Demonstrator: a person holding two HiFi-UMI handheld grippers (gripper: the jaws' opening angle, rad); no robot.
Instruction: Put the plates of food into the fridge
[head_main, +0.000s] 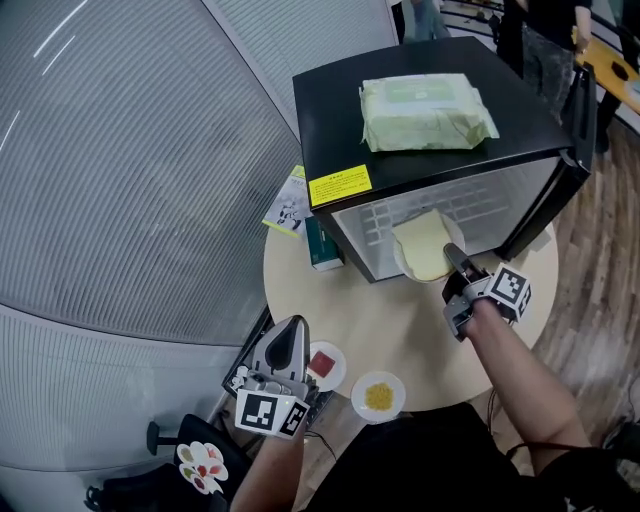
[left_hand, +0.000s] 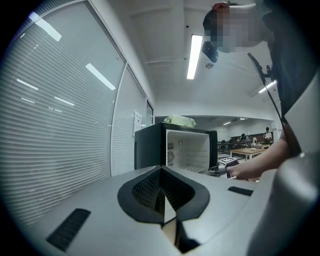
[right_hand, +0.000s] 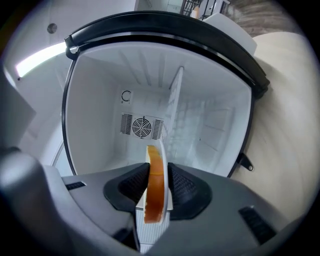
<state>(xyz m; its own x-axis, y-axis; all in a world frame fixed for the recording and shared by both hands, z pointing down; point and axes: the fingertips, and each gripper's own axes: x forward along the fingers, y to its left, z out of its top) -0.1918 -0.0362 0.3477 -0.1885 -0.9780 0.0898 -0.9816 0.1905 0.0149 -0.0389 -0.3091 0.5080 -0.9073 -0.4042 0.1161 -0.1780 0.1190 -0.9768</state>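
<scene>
R tongs (right_hand: 153, 187) grip the plate (right_hand: 162, 150) w/ bread by its rim. The open fridge (right_hand: 100, 90) lies straight ahead of them. L tongs (left_hand: 162, 197) are clenched, empty, farther back.

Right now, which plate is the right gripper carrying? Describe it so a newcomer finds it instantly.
Find the black mini fridge, door open, on the round table. At its mouth the right gripper pinches a white plate by the rim. It bears one big pale slice; the red-food plate and yellow-crumb plate at the table's near edge are smaller.
</scene>
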